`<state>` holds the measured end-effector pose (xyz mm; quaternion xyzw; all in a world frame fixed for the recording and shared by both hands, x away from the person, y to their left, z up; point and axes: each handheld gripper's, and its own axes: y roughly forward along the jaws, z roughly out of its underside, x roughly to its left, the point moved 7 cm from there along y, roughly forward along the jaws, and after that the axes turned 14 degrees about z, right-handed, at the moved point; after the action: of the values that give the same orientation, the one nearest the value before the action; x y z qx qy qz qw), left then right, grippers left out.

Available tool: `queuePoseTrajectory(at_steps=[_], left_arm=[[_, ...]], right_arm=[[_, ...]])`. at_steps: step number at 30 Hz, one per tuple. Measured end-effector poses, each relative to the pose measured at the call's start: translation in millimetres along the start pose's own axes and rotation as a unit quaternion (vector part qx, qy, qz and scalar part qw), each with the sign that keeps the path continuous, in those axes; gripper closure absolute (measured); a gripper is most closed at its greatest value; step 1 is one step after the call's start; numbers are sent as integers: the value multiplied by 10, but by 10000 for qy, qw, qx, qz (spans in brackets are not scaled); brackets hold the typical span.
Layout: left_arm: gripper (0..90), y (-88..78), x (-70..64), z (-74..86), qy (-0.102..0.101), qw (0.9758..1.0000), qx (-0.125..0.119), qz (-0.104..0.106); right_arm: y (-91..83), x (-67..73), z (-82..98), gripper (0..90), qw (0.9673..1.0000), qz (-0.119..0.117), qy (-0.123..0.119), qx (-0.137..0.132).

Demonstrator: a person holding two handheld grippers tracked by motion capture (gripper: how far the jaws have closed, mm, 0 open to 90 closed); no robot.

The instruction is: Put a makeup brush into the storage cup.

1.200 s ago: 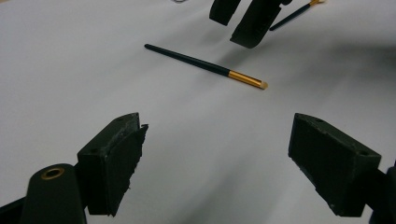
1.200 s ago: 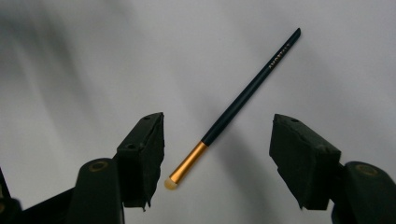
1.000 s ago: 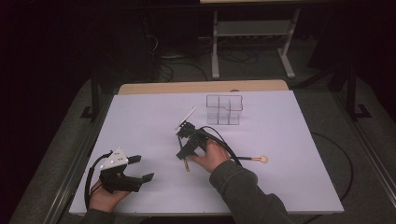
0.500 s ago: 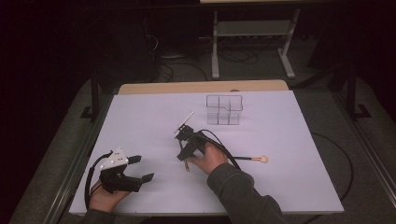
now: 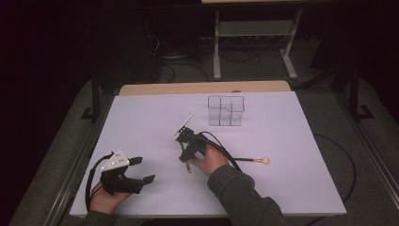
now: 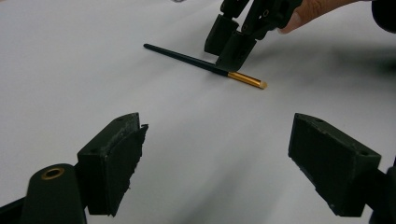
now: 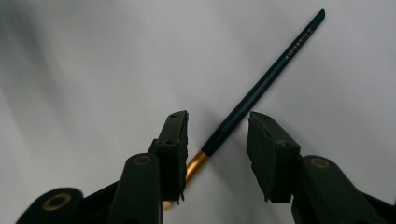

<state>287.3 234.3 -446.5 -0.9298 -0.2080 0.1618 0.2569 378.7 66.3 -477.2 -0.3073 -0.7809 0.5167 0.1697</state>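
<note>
Resting flat on white table (image 5: 291, 141): slender brush (image 7: 261, 88) with dark teal-black handle, gold metal ferrule (image 7: 195, 164), handle tapering to a rounded tip. Printed along handle near tip, small gold capitals, roughly "AMORTALS"; exact lettering uncertain. Seen in left claw view as thin dark stick (image 6: 184, 57) with gold end (image 6: 247, 80), lying near middle of table, toward the person's side.

Right claw (image 7: 217, 135): released, jaws parted and set on either side of brush at junction of handle and ferrule; no pad contact visible. Held in right hand (image 5: 211, 160), tilted down toward table surface.

Left claw (image 6: 217, 154): released, jaws spread wide, nothing between them. Held in left hand (image 5: 106, 197) near front left corner of table, well apart from brush.

Standing toward rear of table: clear compartment organiser (image 5: 226, 110). Lying right of right hand: second thin stick with pale round end (image 5: 266, 161).
</note>
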Motion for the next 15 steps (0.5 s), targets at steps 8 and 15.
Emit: queuePoseTrajectory(at_steps=[8, 15], left_arm=[[169, 0, 1, 1, -15, 10000, -7, 0], [171, 3, 9, 8, -20, 10000, -1, 3]], right_arm=[[19, -4, 10, 606, 10000, -2, -15, 78], [34, -6, 9, 636, 9999, 38, -96, 70]])
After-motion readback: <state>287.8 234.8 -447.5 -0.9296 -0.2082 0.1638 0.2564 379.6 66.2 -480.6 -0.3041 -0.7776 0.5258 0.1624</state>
